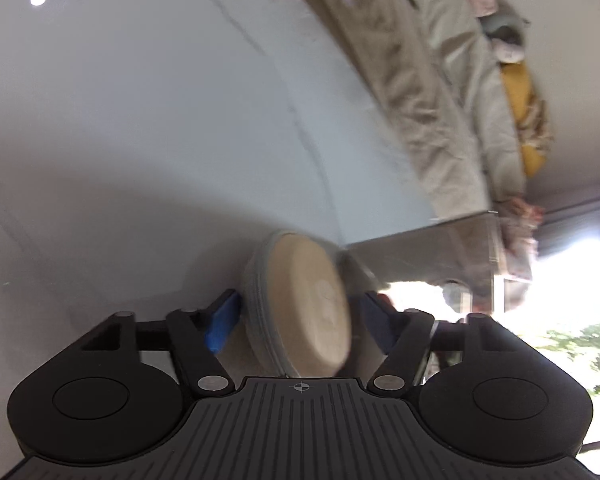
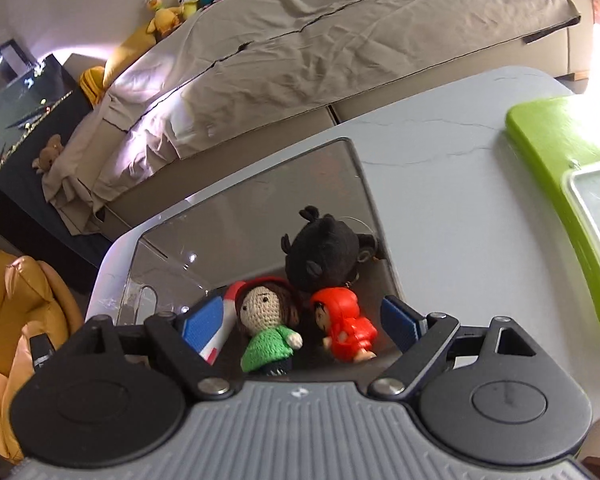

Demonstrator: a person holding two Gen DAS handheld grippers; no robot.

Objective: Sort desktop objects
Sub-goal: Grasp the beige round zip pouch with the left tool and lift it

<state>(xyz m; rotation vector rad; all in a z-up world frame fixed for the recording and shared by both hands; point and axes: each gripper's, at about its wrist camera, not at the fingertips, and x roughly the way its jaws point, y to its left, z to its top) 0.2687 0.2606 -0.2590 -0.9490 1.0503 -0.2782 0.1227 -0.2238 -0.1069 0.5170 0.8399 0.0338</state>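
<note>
Beige round disc, wood-like face with a grey rim, sits clamped edge-on between the blue pads of the left gripper, lifted above the pale table; the view is motion-blurred, so the exact contact on the far pad is hard to read. Risk: the grip is on a thin curved rim, so the disc could pivot or slip out if swung fast, and drop onto the table or off its edge toward the sofa.

Right gripper is spread wide with nothing held, hovering over the clear bin at the table's near-left corner. Inside the bin: a crochet doll in green, a red-hooded figure, a black plush, and a red-white-blue item partly hidden behind the left pad. Risk here: the open fingers sit just above the toys and close to the bin wall, so a careless descent could nudge the bin off that corner. The green tray lies at the table's right edge, well apart.
</note>
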